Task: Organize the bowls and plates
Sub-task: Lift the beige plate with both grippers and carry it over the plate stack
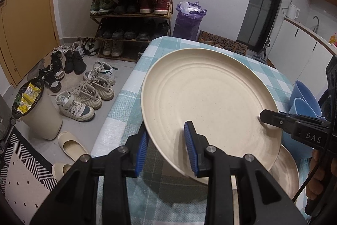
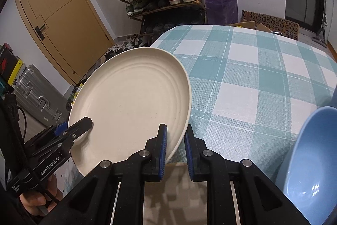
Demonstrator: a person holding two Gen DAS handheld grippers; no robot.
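I held the cream plate (image 1: 210, 102) tilted above the bench (image 2: 252, 77), left gripper (image 1: 167, 149) and right gripper (image 2: 175, 149) fingers clamped on opposite rims, second plate (image 1: 288, 172) directly beneath at lower right.

A table with a checked cloth

The table (image 2: 252, 69) wears a blue-green and white checked cloth. A cream plate (image 1: 288, 174) lies flat on it at 4 o'clock in the left view. Blue bowls (image 1: 303, 98) sit at 3 o'clock there, at the table's right edge.
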